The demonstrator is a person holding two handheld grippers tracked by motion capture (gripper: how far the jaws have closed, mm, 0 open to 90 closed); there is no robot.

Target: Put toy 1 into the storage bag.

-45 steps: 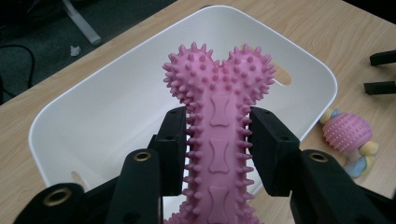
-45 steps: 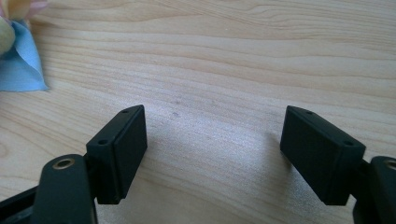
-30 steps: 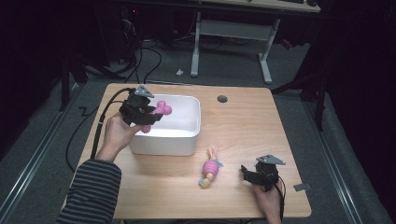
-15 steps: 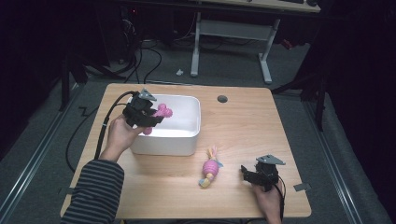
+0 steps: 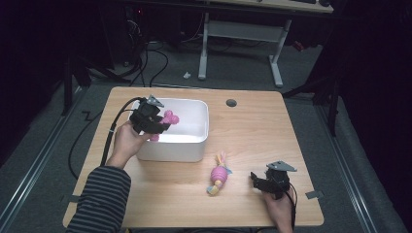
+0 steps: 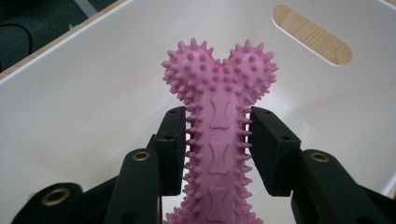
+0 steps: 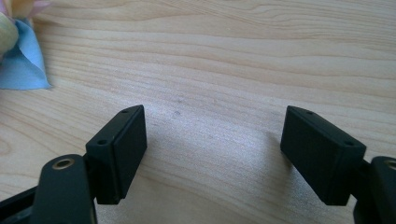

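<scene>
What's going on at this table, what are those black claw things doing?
A person holds a gripper in each hand. The left gripper is clamped on a spiky pink bone toy, holding it over the white bin. The right gripper rests open on the wooden table, near a pink and yellow plush toy lying beside the bin.

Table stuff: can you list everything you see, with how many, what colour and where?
Table: one, light wood, under everything.
Bin: one, white, on the table's left half.
Bone toy: one, pink and spiky, held over the bin.
Soft toy: one, pink, yellow and blue, lying on the table right of the bin.
Hole: one, dark, in the table behind the bin.
Desk: one, white legs, on the floor beyond the table.
Left gripper: one, black, gripping the bone toy.
Right gripper: one, black, open, low over bare table.
Sleeve: one, striped, bottom left.
</scene>
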